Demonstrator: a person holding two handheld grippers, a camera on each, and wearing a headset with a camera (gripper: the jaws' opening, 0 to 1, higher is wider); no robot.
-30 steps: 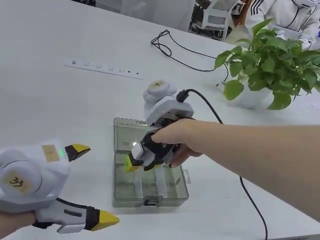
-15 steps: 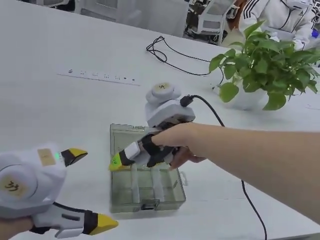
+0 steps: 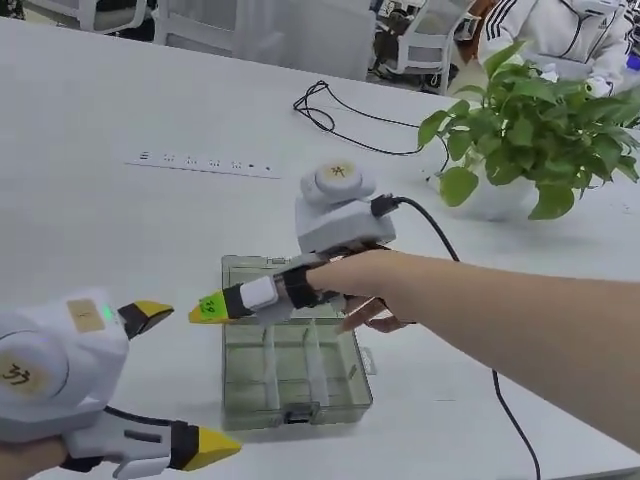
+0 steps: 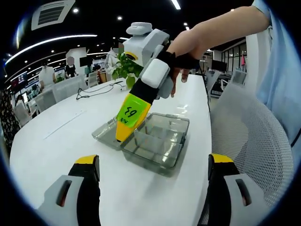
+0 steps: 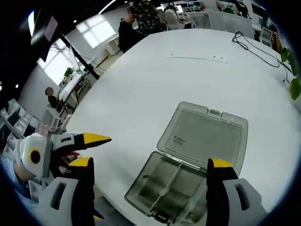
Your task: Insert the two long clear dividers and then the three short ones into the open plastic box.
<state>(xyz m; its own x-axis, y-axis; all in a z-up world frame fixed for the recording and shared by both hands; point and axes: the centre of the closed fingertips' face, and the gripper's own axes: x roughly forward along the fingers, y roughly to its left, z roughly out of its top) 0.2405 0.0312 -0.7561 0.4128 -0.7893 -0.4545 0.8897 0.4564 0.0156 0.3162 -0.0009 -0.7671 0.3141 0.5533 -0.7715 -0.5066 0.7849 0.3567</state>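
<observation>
The clear greenish plastic box [image 3: 240, 385] lies open on the white table, its lid [image 3: 250, 270] flat behind it. Clear dividers [image 3: 314, 365] stand inside, two running lengthwise and short cross pieces between them. My right gripper [image 3: 225, 305] hovers over the box's far left corner, one yellow fingertip [image 3: 210, 308] past the left wall. Its own view has the jaws wide apart, open and empty, above the box [image 5: 164, 188] and lid [image 5: 204, 134]. My left gripper [image 3: 180, 380] is open and empty, left of the box. Its view faces the box [image 4: 160, 141].
A potted plant [image 3: 520, 130] stands at the back right. A white power strip [image 3: 205, 162] and a looped black cable [image 3: 335, 105] lie further back. The right gripper's cable [image 3: 445, 245] trails right. A person in white [image 3: 560, 30] sits beyond the table.
My right gripper has risen out of the box and swung left, so its tip now points past the box's left wall. The left gripper has barely moved.
</observation>
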